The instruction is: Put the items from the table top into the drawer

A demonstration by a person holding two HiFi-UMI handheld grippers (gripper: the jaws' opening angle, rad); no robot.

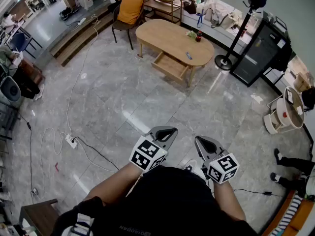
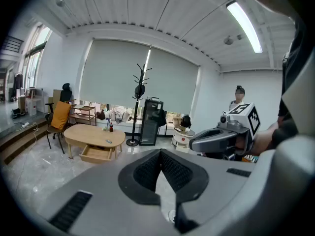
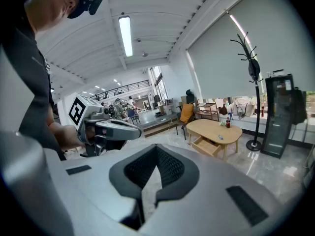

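Observation:
Far across the marble floor stands an oval wooden table (image 1: 167,36) (image 2: 91,134) (image 3: 214,127) with its drawer (image 1: 170,66) (image 2: 97,154) (image 3: 209,146) pulled open. On the top are a small dark bottle (image 1: 198,36) (image 2: 111,128) (image 3: 227,123), a green item (image 1: 191,33) and a small flat dark object (image 1: 188,55) (image 3: 220,137). My left gripper (image 1: 166,132) (image 2: 160,154) and right gripper (image 1: 203,142) (image 3: 156,149) are held close to my body, side by side, far from the table. Both are shut and hold nothing.
An orange-cushioned chair (image 1: 129,8) and a wooden shelf (image 1: 165,3) stand behind the table. A coat stand (image 1: 243,23) and black cabinet (image 1: 260,53) are to its right. Cables and a power strip (image 1: 72,141) lie on the floor at left. A person's feet (image 1: 288,163) show at right.

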